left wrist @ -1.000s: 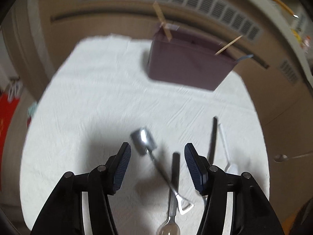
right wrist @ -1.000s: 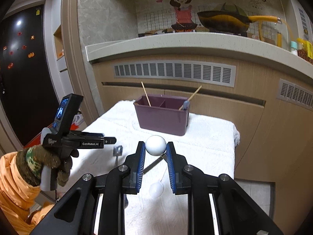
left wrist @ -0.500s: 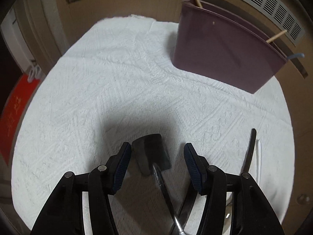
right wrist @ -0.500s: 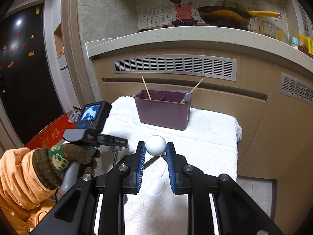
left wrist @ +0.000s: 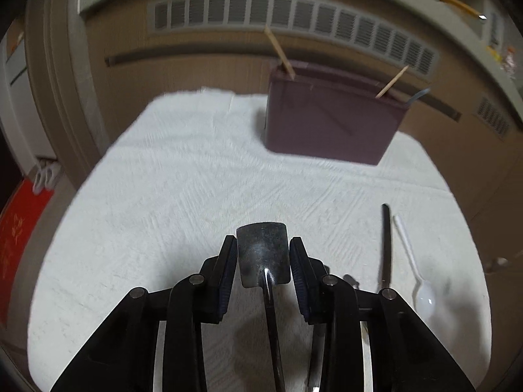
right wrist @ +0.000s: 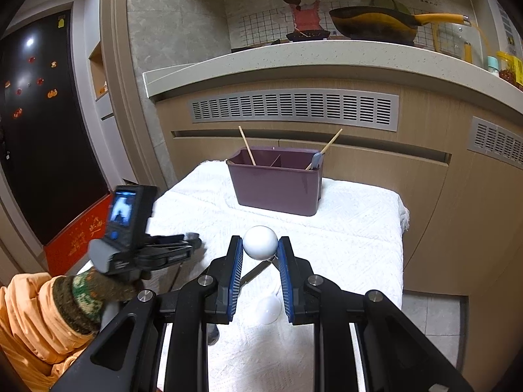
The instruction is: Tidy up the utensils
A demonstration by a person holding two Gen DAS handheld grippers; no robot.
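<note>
**Handling the Metal Spoon and the White Plastic Spoon**

The left gripper is closing on the flat-ended bowl of a metal spoon; the pads stand against both edges of the bowl, near the front edge of the white cloth. The handle trails back under the gripper. Judged from its look, this spoon is stiff, fairly heavy and smooth, so a hold on the bowl alone may let the handle swing or slip; a grip nearer the neck would likely steady it.

The right gripper is clenched on the round bowl of a white plastic spoon, held above the cloth. It appears light and somewhat flexible; firm pressure could deform it.

A second white spoon and a dark utensil lie near the right edge of the cloth. The purple caddy stands at the far edge, chopsticks already in it.
</note>
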